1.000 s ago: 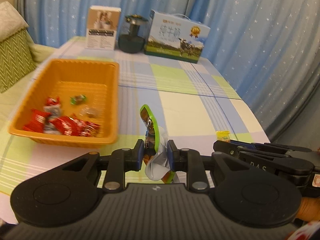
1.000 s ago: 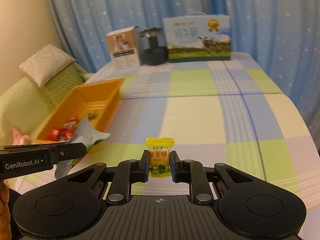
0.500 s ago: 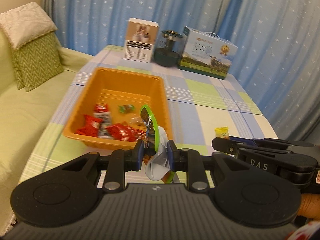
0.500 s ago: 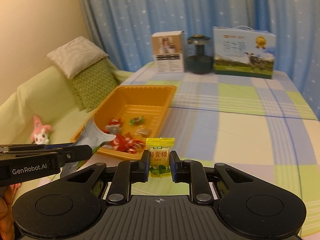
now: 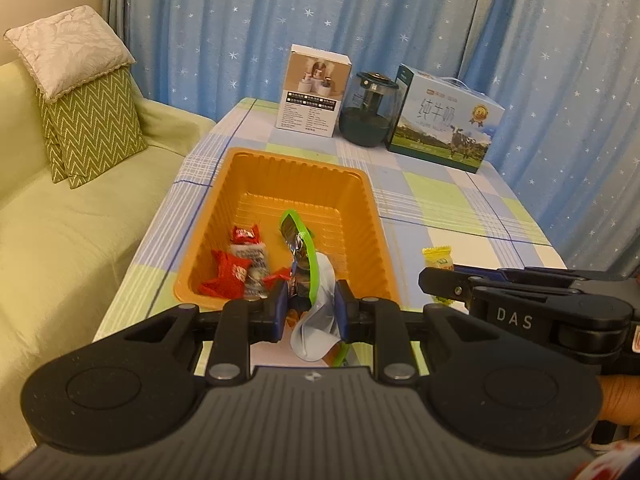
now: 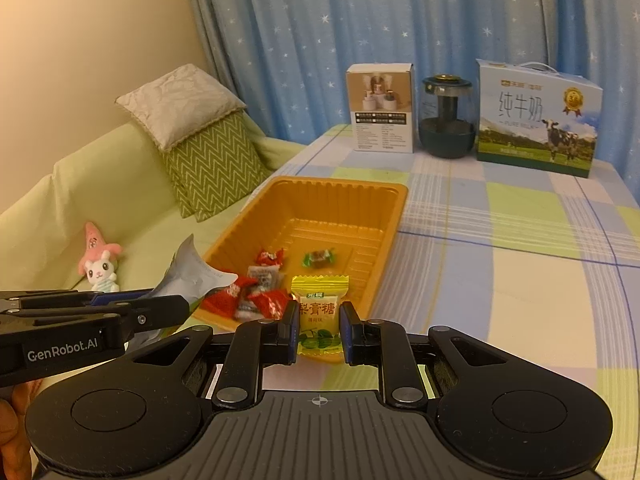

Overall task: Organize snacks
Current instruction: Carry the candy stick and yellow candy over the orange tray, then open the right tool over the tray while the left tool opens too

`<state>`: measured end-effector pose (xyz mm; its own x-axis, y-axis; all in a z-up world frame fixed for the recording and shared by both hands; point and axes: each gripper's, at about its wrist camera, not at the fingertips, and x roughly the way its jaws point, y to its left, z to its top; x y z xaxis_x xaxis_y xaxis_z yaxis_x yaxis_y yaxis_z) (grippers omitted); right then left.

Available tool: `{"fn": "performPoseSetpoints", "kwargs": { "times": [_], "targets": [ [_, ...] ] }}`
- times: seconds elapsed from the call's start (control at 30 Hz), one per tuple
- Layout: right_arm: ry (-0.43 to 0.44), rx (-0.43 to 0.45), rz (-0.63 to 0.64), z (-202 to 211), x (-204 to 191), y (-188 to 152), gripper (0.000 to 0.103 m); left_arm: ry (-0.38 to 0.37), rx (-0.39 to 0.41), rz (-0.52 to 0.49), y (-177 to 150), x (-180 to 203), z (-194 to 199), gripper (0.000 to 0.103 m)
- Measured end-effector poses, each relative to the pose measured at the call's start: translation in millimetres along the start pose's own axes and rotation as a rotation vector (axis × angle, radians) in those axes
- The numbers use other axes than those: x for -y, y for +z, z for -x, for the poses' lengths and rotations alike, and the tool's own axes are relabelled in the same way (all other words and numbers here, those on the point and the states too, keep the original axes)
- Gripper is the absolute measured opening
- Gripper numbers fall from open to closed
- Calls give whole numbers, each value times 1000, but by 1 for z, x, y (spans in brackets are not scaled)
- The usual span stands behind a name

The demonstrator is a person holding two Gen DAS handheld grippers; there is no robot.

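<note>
Two snacks were in hand and several more already put away as the sorting neared the orange ribbed plastic tray (image 6: 394, 216) on the checked-cloth bench (image 6: 520, 240). The left hand-held gripper (image 5: 310, 312) was clamped on a crumpled green-edged silver foil snack packet (image 5: 308, 276), held upright just at the tray's near rim; the right hand-held gripper (image 6: 319, 332) was closed on a small yellow wrapped candy with green leaves printed on it (image 6: 319, 312), poised just short of the tray's near right corner. Inside the tray lay a cluster of red-wrapped sweets (image 6: 248, 300), a pale clear-wrapped sweet (image 6: 264, 274) and one green-wrapped sweet (image 6: 318, 258), all gathered toward the near end, with the far half bare. No loose snacks showed on the visible part of the bench, so the job appeared to be well advanced: what seemed left was to carry both held items over the rim and let them go, though parts of the bench hidden beneath the tools could not be checked. At the bench's far edge stood a white product box (image 6: 380, 108), a dark glass jar with a lid (image 6: 447, 120) and a blue-and-green milk carton with a cow on it (image 6: 536, 120), well apart from the work. A green sofa (image 5: 60, 240) with zigzag cushions sat beside the bench.
</note>
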<state>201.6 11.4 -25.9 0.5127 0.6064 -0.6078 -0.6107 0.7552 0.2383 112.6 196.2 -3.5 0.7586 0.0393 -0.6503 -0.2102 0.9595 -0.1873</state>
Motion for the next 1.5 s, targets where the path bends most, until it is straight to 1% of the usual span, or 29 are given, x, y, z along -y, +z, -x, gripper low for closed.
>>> {"fn": "performPoseSetpoints", "kwargs": {
  "times": [0.17,0.47,0.67,0.87,1.0,1.13,1.2,1.27,1.5],
  "targets": [
    [11,-15,-8,-24,4,13,21,5,0,-14,15,-7,-18,22],
    [21,-57,-37,-76,14,32,21,0,-25,-33,39,-17,-68,22],
    [19,-87,-34,-106,17,37,21,-5,-52,-37,45,-24,-100,22],
    [16,-105,-31,-125,22,38,21,8,-70,-55,48,-30,-120,22],
    [15,-111,-29,-132,23,39,21,13,-74,-61,51,-34,-130,22],
    [13,-116,-31,-136,24,39,21,3,-76,-62,53,-35,-137,24],
    [13,-117,-32,-137,25,39,21,20,-67,-60,54,-36,-137,28],
    [14,-117,-32,-137,26,39,21,26,-63,-75,54,-36,-135,28],
    [25,-111,-36,-135,26,39,21,34,-56,-74,51,-40,-126,29]
  ]
}}
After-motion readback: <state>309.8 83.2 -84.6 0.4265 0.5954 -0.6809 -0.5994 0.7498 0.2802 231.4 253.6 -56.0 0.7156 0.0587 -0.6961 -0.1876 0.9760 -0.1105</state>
